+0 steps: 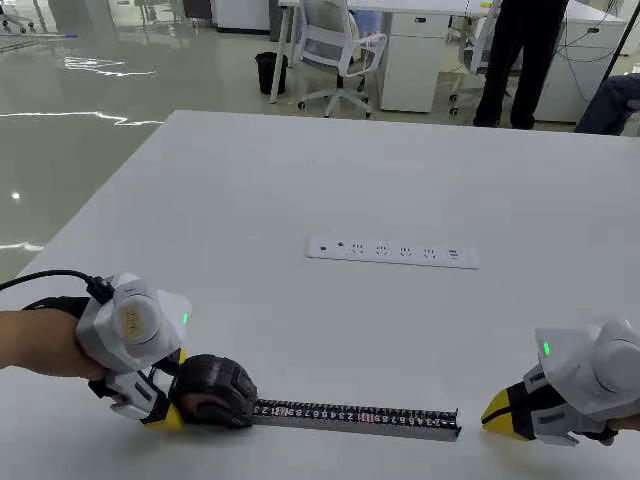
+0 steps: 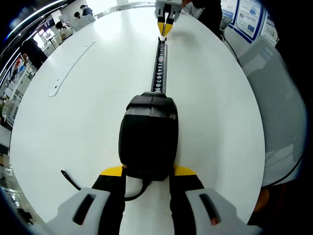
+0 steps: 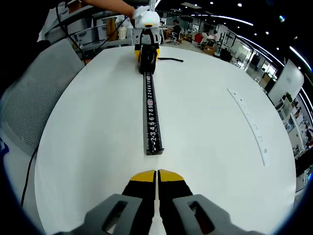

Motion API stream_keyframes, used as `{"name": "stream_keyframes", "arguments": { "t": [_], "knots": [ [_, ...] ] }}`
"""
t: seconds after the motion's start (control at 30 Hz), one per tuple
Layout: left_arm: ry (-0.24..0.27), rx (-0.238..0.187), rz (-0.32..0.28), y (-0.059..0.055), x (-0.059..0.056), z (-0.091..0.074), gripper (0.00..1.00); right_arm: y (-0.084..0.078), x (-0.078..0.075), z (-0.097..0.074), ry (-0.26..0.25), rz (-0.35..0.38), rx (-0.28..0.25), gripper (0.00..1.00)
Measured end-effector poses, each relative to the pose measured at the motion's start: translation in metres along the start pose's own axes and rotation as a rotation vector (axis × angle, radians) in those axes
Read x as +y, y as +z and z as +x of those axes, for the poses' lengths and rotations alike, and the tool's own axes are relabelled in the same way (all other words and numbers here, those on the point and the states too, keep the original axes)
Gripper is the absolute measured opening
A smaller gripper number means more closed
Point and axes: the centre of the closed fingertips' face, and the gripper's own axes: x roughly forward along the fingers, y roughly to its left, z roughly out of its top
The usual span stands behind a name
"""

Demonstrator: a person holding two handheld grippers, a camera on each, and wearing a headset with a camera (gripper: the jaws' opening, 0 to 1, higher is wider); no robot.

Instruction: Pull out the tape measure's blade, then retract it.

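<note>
- Clearly, we saw the left claw clamped on the black, rounded rubber-cased tape measure, which sat on the flat white worktop.
- Its dark numbered metal blade lay drawn out flat toward the right claw.
- That claw's yellow-tipped jaws were pressed together, holding nothing, just short of the blade's end.
- A long white power strip lay well beyond the blade.

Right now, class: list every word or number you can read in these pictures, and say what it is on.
"2 3 4 5 6 7 8 9": on the tape measure's blade, near its free end.
Markings on the power strip: too small to read.
Text on the wall posters: too blurred.
</note>
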Motion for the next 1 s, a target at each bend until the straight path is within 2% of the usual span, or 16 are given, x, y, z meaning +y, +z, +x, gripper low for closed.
{"name": "stream_keyframes", "arguments": {
  "t": [0.1,0.3,0.53,0.73,1.0],
  "knots": [
    [0.009,-0.007,-0.007,0.000,-0.003,-0.005,0.34,0.003,0.001,-0.006,-0.018,0.016,-0.007,0.01],
    [0.031,-0.041,-0.058,0.001,-0.010,-0.013,0.38,0.004,0.006,-0.012,-0.060,0.053,-0.004,0.11],
    [0.075,-0.089,-0.168,-0.002,-0.017,-0.022,0.48,0.004,0.015,-0.019,-0.100,0.113,-0.013,0.18],
    [0.114,-0.156,-0.270,0.000,-0.029,-0.033,0.53,0.005,0.024,-0.023,-0.141,0.159,-0.014,0.22],
    [0.159,-0.185,-0.363,-0.005,-0.048,-0.042,0.60,0.009,0.038,-0.026,-0.182,0.232,-0.032,0.27]
  ]
}}
